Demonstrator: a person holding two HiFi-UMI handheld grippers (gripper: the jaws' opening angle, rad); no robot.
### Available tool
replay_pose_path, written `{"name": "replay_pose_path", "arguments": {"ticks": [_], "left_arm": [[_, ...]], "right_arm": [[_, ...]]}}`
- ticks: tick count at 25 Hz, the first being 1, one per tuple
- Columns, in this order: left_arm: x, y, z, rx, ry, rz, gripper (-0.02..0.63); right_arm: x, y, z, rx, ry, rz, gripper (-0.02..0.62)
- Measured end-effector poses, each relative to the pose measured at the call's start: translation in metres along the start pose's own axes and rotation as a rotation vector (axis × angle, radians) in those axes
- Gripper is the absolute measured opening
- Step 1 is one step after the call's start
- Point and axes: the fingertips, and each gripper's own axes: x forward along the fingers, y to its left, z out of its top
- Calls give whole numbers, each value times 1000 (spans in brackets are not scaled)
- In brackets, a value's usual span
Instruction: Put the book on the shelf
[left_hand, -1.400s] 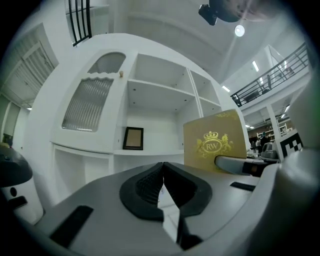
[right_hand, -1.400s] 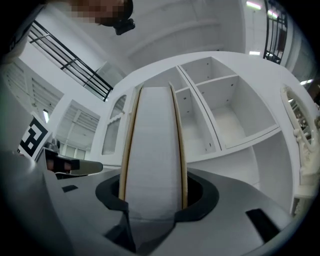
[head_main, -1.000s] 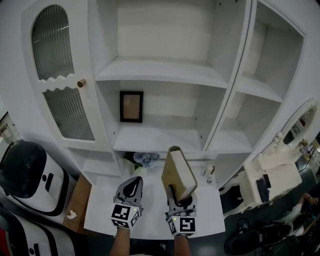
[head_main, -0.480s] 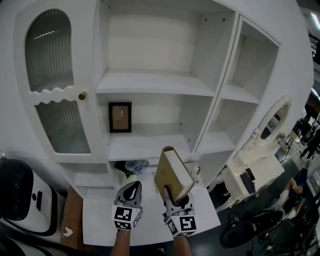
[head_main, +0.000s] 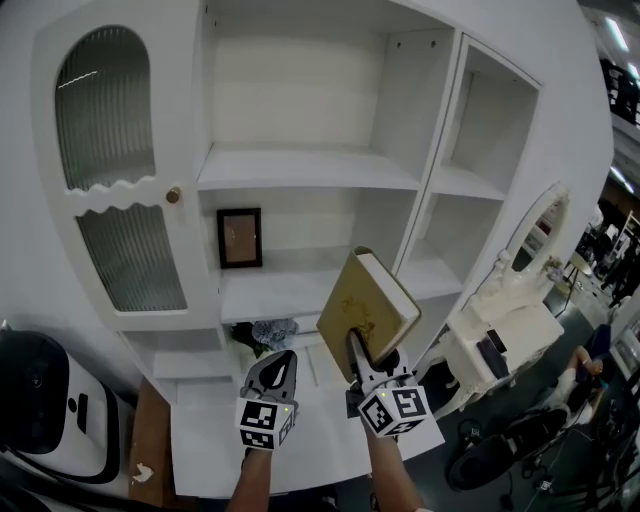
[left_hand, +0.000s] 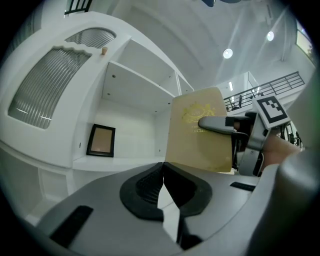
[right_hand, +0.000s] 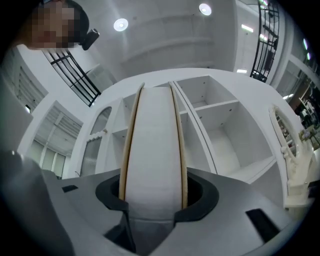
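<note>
The right hand-held gripper is squeezing the bottom end of the book, with one jaw pressing on each cover. In the right gripper view the white page edges are running straight up between the two jaws. The book is tan with a gold pattern on its cover, and it is standing up in the air, leaning a little, in front of the big white shelf and not resting on any board. The left hand-held gripper is hanging just beside it, with its jaws pressed together and nothing in them. Both are floating above a white bench. Behind them a dark picture frame is standing on a lower board, and a blue and white thing is sitting under that board. A ribbed glass door with a gold knob is closing off the left side, and a white dressing table is standing off to the right
</note>
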Motion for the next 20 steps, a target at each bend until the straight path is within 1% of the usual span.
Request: {"name": "replay_pose_path", "arguments": {"ticks": [3,6,10,14,17,20], "left_arm": [[-1,-3,9,15,-4,-10,17],[3,-1,11,12,-3,-4,17],[14,-4,19,29,-3,-27,17],[40,-2,33,82,5,-56,17],[54,-2,47,108,1,-72,17],[60,-5,61,113,-13,-84,17]], "right_arm": [[16,-8,12,-23,-12,-13,236],[34,-15,20,-37,-19,-19,236],[60,-24,19,-40,5,-27,236],[86,-33,22,-53,19,-39,238],[104,-38,21,-69,34,-46,238],[120,-42,16,-60,57,-50,238]]}}
